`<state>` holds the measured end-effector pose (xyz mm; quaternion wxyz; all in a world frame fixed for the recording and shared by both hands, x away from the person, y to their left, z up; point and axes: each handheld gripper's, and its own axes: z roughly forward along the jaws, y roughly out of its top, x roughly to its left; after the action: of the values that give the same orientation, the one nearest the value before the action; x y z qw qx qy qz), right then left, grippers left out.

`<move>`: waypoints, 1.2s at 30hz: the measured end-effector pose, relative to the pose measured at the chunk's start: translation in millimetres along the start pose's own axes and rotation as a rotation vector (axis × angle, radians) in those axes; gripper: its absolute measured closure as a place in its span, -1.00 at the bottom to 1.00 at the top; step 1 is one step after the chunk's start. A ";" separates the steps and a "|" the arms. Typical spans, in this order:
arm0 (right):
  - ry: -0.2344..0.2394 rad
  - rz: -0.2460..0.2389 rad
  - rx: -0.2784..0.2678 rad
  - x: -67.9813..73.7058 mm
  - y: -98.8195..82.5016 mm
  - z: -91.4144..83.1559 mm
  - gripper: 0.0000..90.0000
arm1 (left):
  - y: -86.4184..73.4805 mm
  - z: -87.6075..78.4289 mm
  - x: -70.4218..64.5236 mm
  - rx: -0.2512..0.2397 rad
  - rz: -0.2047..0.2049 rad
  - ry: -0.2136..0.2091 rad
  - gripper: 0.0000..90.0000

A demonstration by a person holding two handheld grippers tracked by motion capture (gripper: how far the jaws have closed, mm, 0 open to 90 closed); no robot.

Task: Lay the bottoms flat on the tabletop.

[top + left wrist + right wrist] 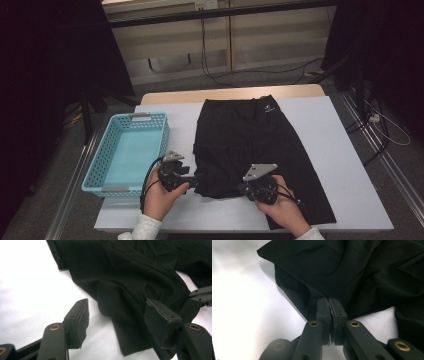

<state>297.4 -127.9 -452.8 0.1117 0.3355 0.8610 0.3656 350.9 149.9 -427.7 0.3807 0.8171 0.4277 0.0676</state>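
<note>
The black garment (260, 155) lies spread over the middle of the white tabletop (340, 150), its waistband with a small white logo toward the far edge and its lower part reaching the near edge on the right; the cloth is bunched and folded along its near left side, where both hands work; the right gripper (239, 189) has its jaws pressed together on a fold of the garment (352, 272) near the tabletop's near edge, the cloth pinched between the pads in the right gripper view; the left gripper (194, 180) sits just left of it at the garment's left hem, its jaws standing apart; in the left gripper view a loose corner of the garment (120, 290) lies between the two pads without either one pressing on it; a person's hands in pale sleeves hold both grippers from the near edge; a light blue perforated basket (107, 152) stands at the tabletop's left edge, just beside the left gripper and apart from the cloth; beyond the far edge are a pale wall panel and dark cables (225, 75) on the floor; nothing lies between the grippers and the garment
</note>
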 end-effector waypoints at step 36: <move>-0.008 -0.021 0.004 3.6 -0.9 0.7 0.89 | -16.5 17.1 -5.8 0.082 -0.004 -0.012 0.88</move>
<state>294.7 -125.6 -453.7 0.1183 0.3282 0.8648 0.3611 344.0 141.6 -449.6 0.3495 0.8315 0.4295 0.0445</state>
